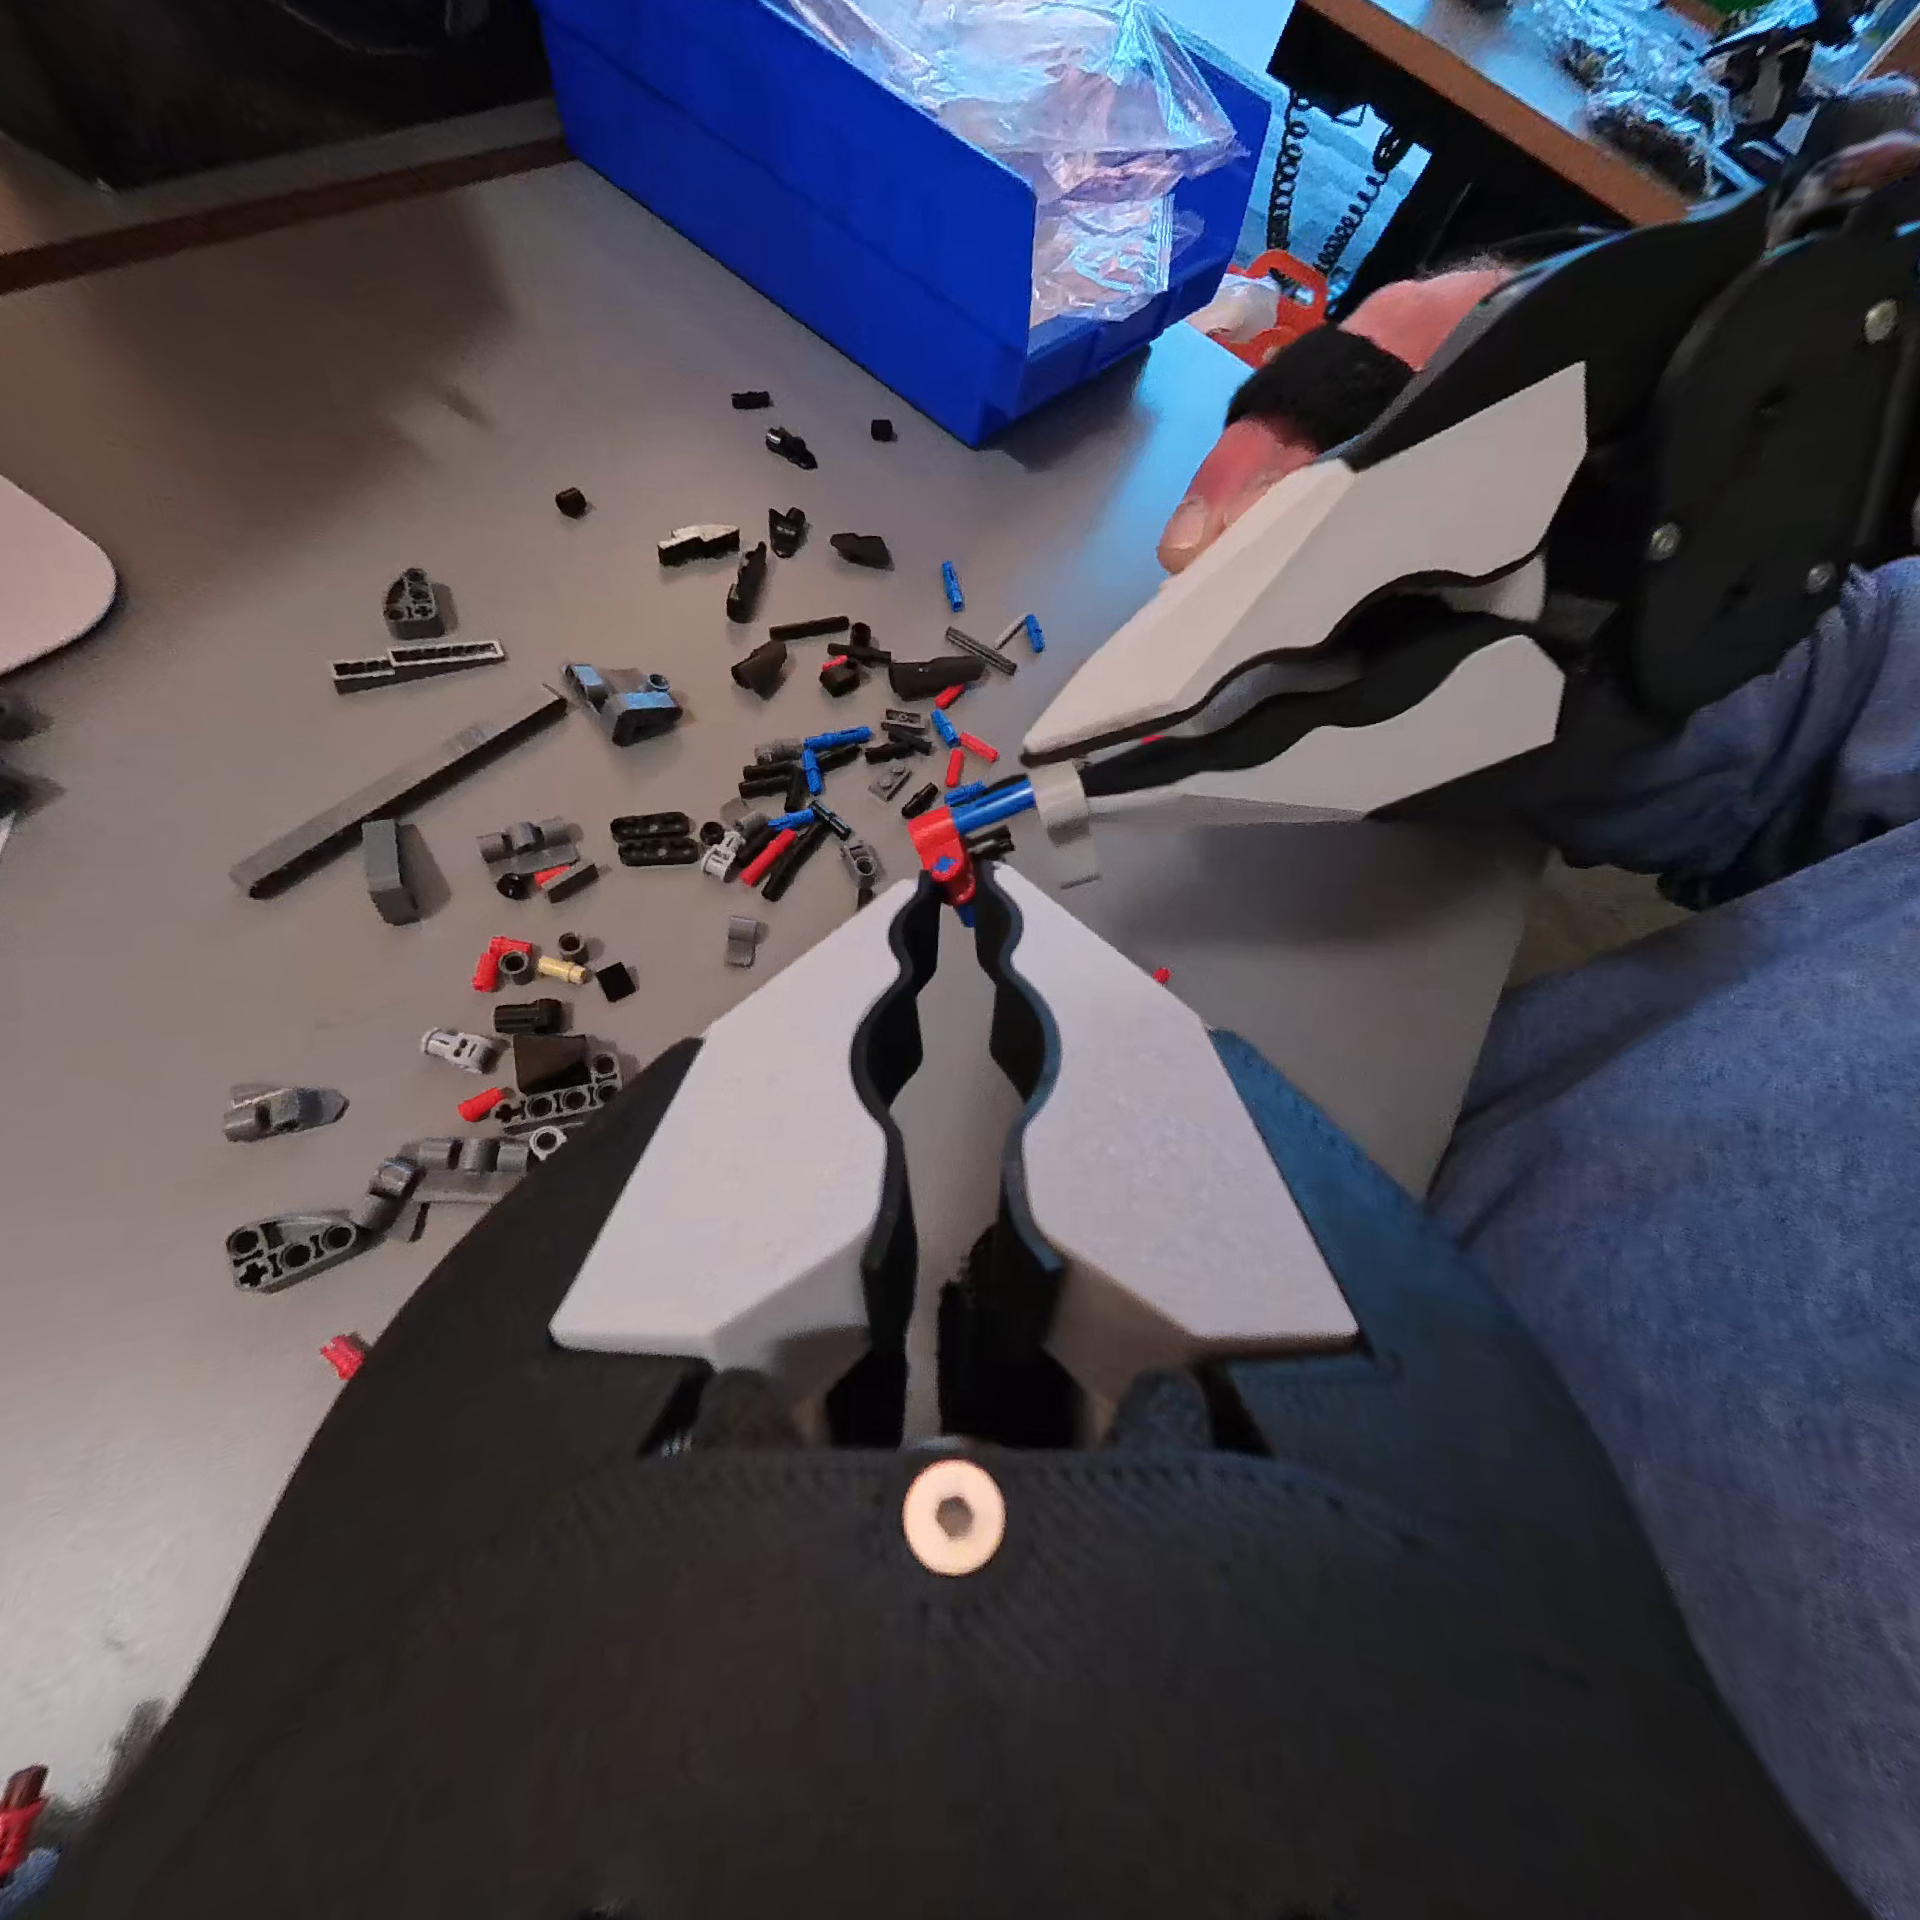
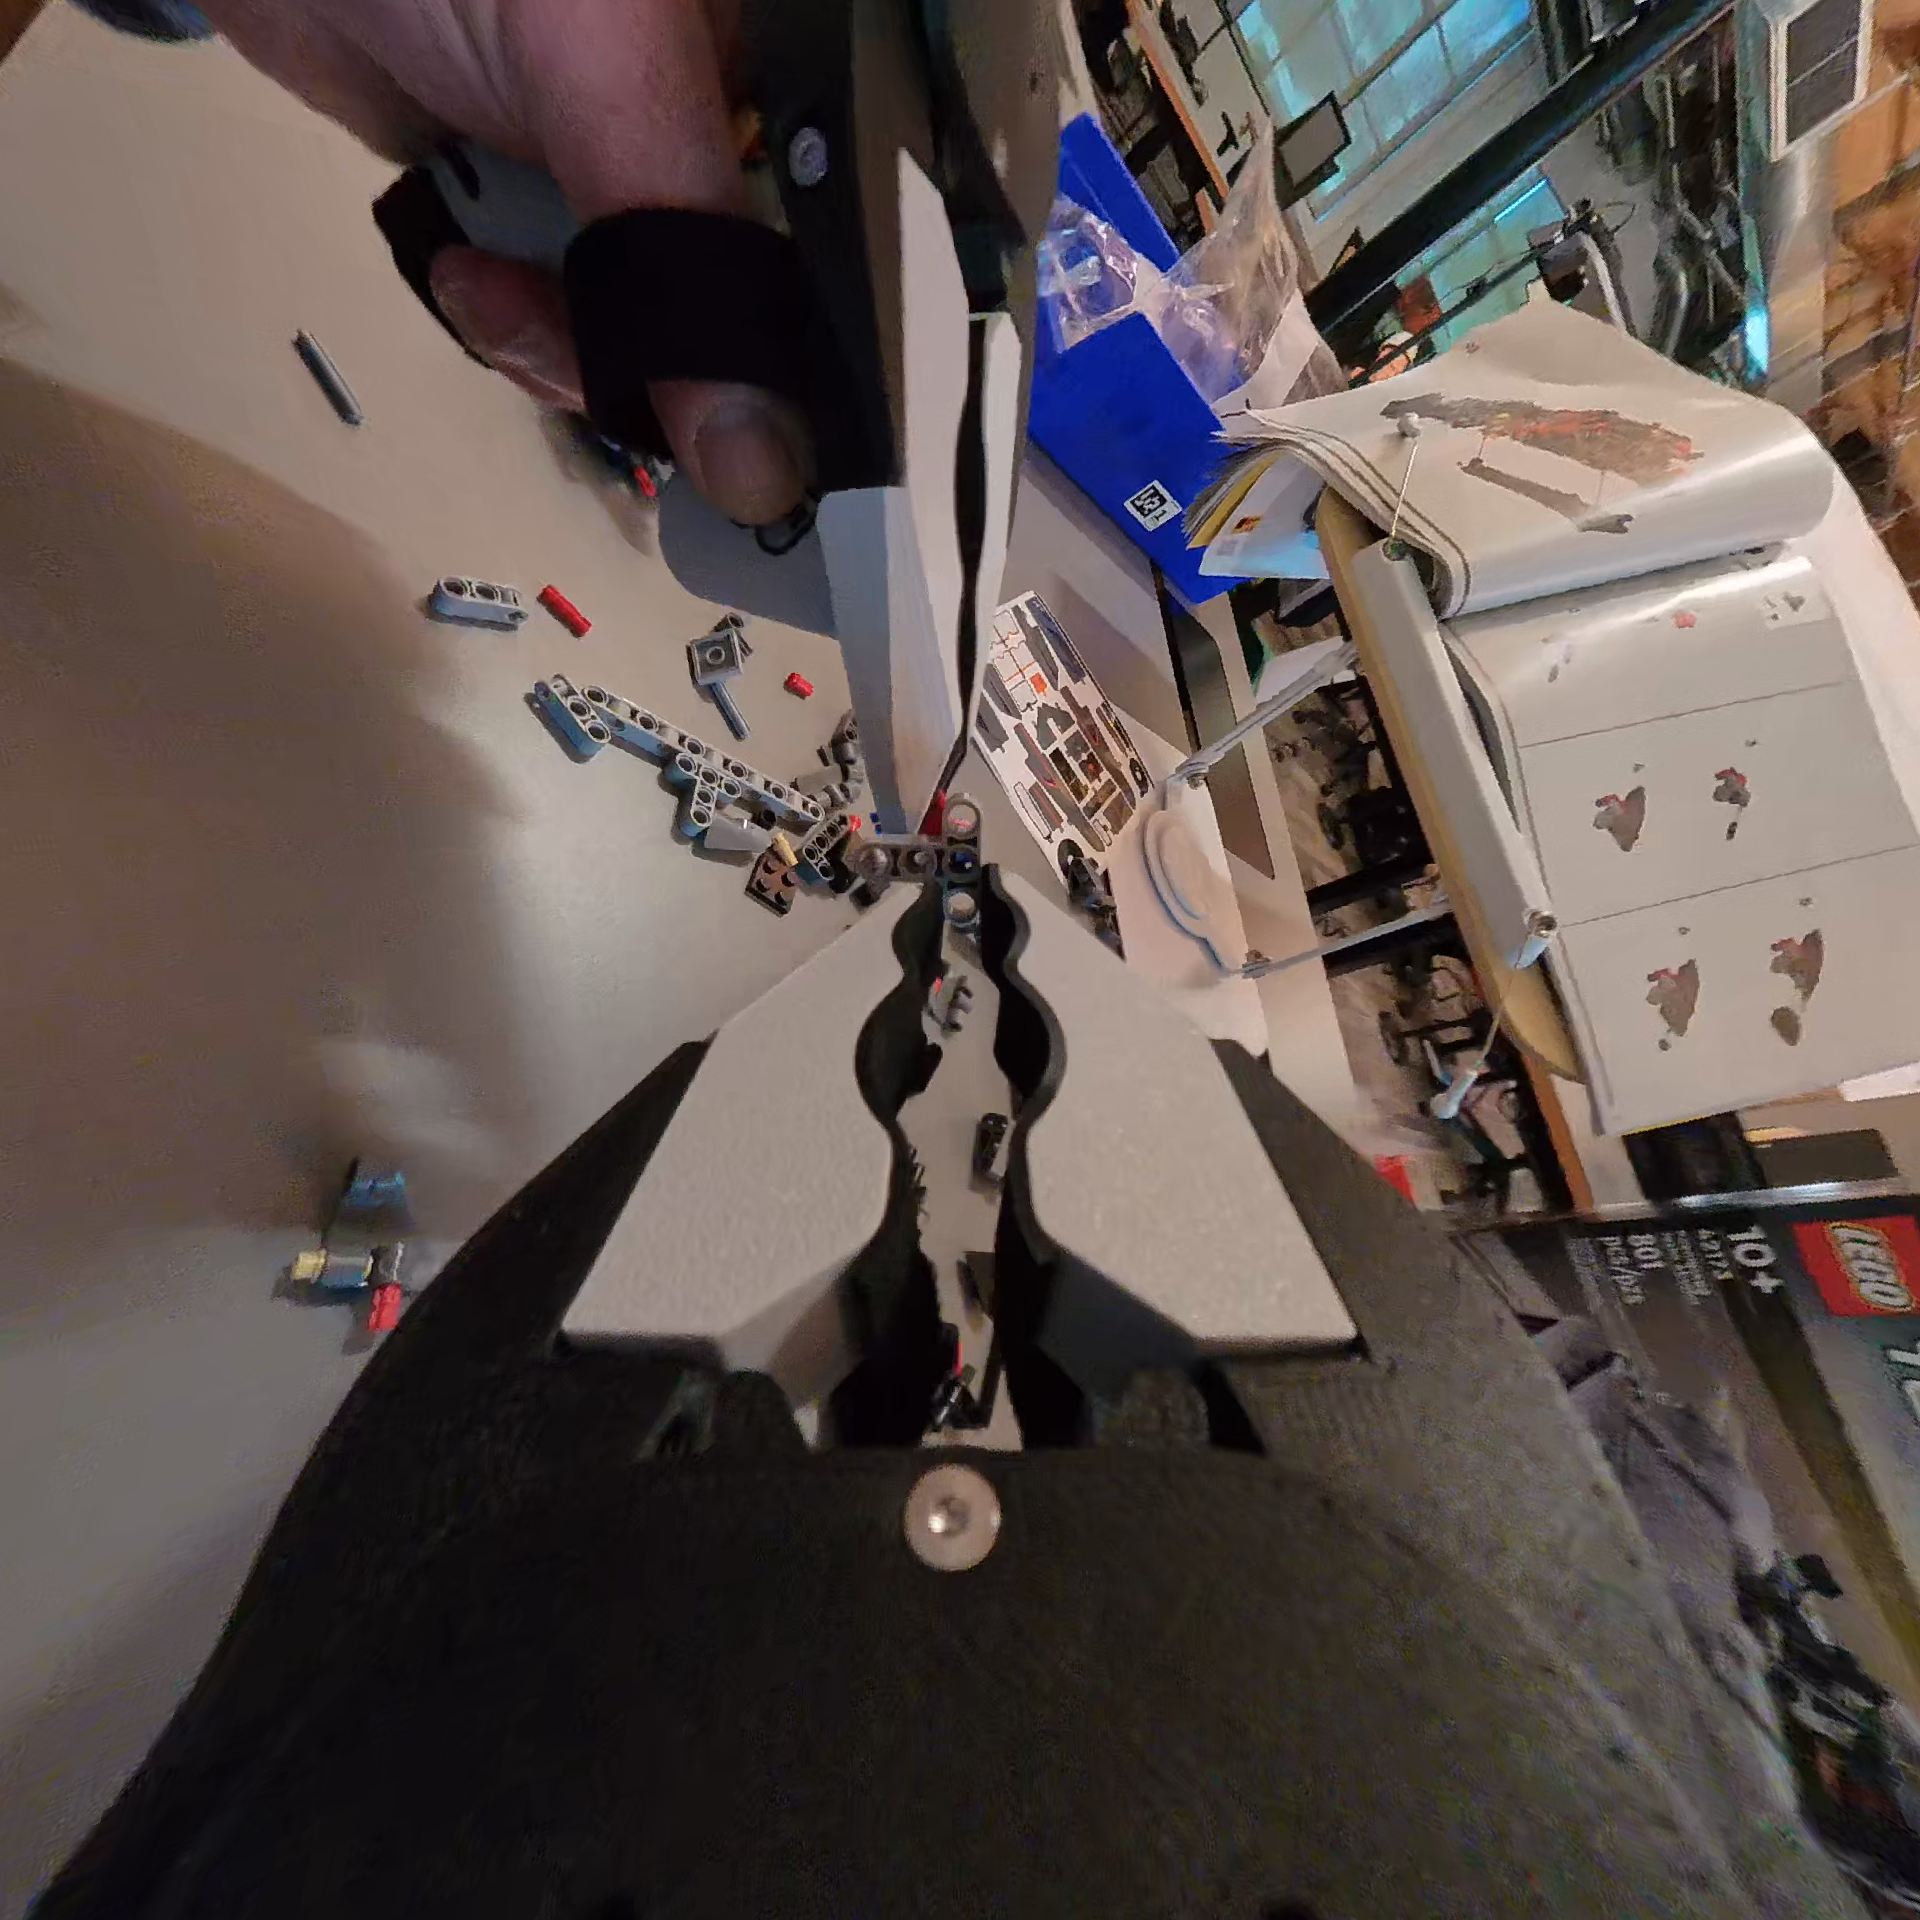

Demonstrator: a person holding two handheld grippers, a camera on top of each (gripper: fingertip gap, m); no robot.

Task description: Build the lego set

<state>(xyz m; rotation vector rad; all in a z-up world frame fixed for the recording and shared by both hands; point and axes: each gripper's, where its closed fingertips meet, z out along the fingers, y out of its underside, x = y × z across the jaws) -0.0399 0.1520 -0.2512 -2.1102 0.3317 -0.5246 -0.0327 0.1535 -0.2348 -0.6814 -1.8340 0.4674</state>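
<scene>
the left gripper [image 1: 951,883] pinches a red connector [image 1: 943,840] steady while the right gripper [image 1: 1049,774], closed on a grey beam [image 2: 961,831], lines up its blue pin [image 1: 997,805] for joining.

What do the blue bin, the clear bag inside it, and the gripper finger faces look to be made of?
Blue rectangular bin: looks like rigid moulded plastic, smooth with a slight sheen. Clear crumpled bag: thin plastic film, judging by its creases and glare. Left gripper finger faces: matte grey with a fine grain, possibly printed plastic; black wavy inner pads, perhaps rubbery.
</scene>
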